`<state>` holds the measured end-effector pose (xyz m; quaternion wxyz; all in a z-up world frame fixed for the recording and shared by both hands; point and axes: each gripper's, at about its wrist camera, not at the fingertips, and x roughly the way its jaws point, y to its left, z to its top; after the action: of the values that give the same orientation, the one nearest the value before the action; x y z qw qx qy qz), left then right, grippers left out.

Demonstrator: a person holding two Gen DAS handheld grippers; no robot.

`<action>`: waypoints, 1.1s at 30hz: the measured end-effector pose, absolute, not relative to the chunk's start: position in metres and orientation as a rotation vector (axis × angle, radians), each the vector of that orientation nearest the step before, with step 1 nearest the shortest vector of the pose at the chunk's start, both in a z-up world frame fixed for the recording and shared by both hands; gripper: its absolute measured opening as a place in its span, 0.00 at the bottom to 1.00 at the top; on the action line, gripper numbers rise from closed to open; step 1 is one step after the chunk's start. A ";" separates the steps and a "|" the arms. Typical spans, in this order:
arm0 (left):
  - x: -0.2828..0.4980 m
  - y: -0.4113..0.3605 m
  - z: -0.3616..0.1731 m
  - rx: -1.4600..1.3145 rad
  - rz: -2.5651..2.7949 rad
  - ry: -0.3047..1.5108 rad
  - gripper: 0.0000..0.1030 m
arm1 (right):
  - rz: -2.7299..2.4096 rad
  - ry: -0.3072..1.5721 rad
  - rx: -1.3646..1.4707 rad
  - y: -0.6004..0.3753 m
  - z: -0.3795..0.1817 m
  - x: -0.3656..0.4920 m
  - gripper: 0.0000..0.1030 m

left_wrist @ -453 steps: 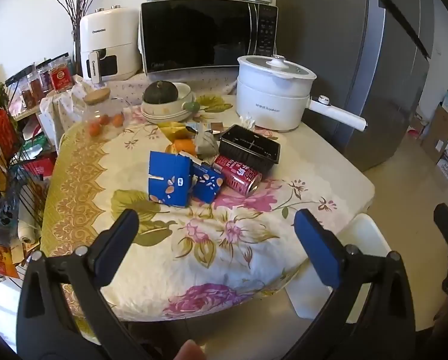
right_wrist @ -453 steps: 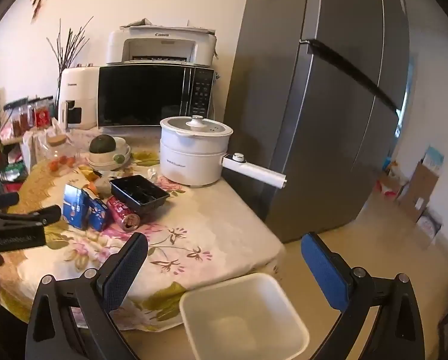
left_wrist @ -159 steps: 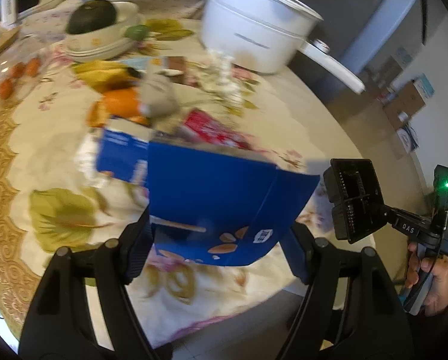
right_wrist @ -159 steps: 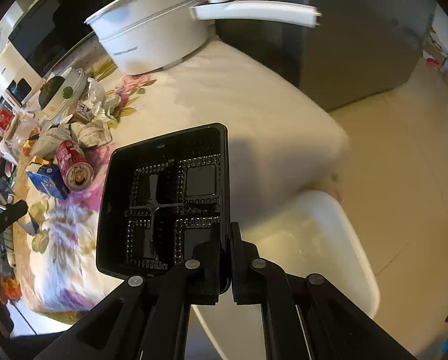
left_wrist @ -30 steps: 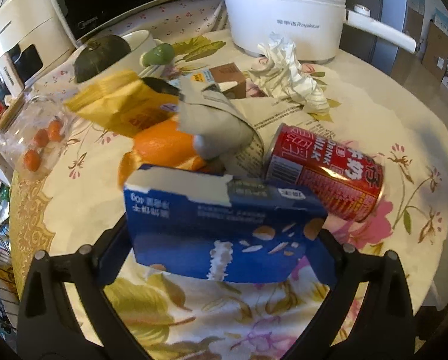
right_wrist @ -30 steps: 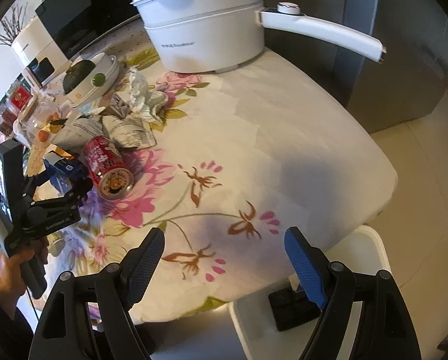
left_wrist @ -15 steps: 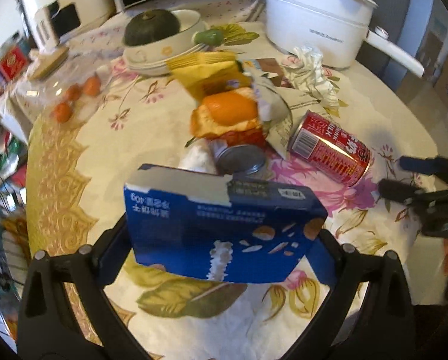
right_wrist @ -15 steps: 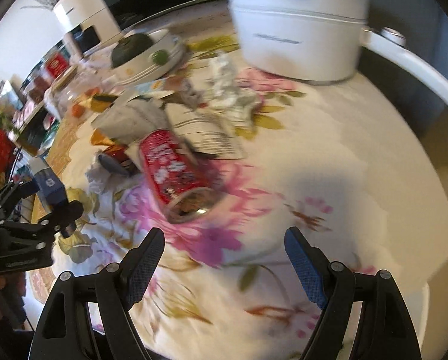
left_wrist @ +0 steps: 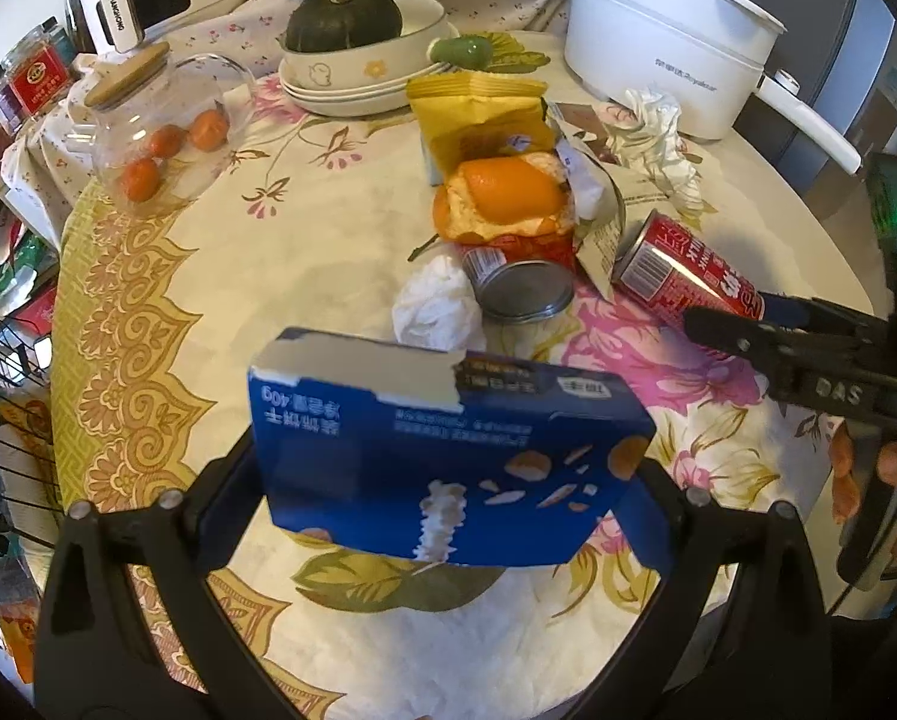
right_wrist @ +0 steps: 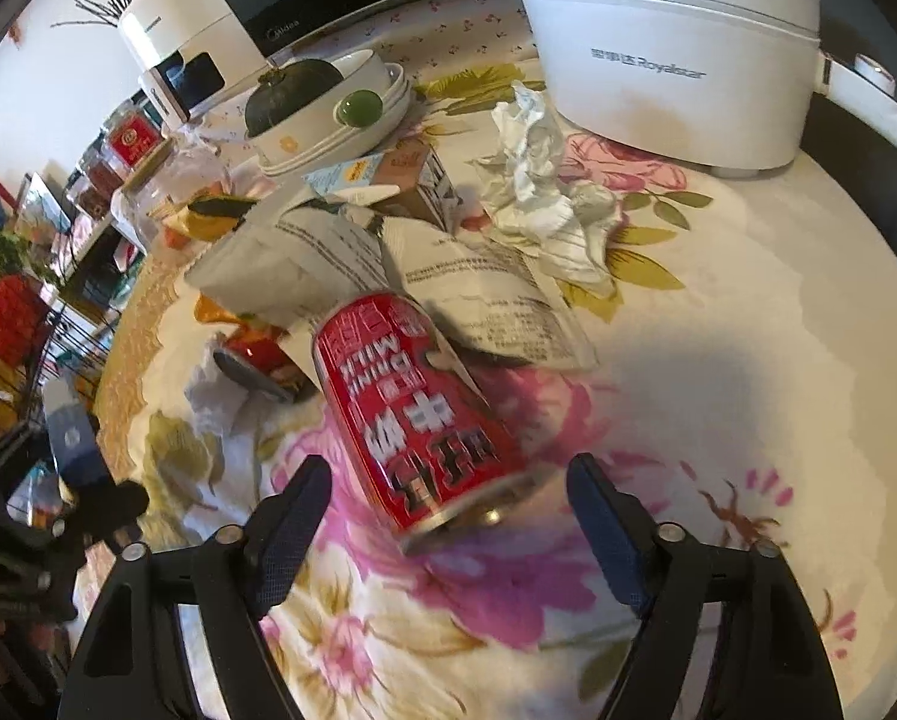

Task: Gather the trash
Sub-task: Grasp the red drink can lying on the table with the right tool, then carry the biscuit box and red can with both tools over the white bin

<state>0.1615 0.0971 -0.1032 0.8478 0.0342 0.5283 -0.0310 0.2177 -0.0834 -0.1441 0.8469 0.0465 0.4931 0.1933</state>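
L gripper [left_wrist: 448, 474] was clamped on the blue box [left_wrist: 442, 456], held up off the table [left_wrist: 340, 204], w/ the trash pile behind it. A sec before, the box sat low against the pile, hiding the stuff behind; now it was raised clear, so a 2nd can [left_wrist: 517, 288] and a white tissue [left_wrist: 436, 312] showed where it had been. Meaning: box was picked, only needs carrying to the bin, which isn't in view now.

R gripper [right_wrist: 448, 510] was over the cloth near the table edge a sec earlier, nothing near its fingers. Now it was down at the red can [right_wrist: 415, 408], lying on its side on the pink flower print. Jaws were apart but closing, can's near end lay betw. them, pads not yet touching it as far as I could tell. So next pick was lined up: can prob. grabbed next, though it's round and could roll.

Still on table: paper sheets [right_wrist: 478, 288], crumpled tissue by pot [right_wrist: 538, 204], orange peel [left_wrist: 502, 198], yellow wrapper [left_wrist: 478, 108]. Roughly halfway at best.
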 end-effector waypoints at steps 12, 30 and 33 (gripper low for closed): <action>0.155 0.092 -0.096 0.069 -0.094 1.100 0.97 | 0.432 1.016 0.055 -0.088 -0.124 0.198 0.55; 0.138 0.011 -0.096 0.173 -0.266 1.092 0.97 | 0.312 1.006 0.012 -0.167 -0.088 0.143 0.54; 0.134 -0.009 -0.095 0.191 -0.303 1.087 0.97 | 0.286 1.007 0.020 -0.186 -0.084 0.134 0.54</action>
<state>0.1339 -0.0086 -0.0954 0.8407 0.0904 0.5142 -0.1436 0.1338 -0.1859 -0.0841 0.8661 0.0094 0.4807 0.1365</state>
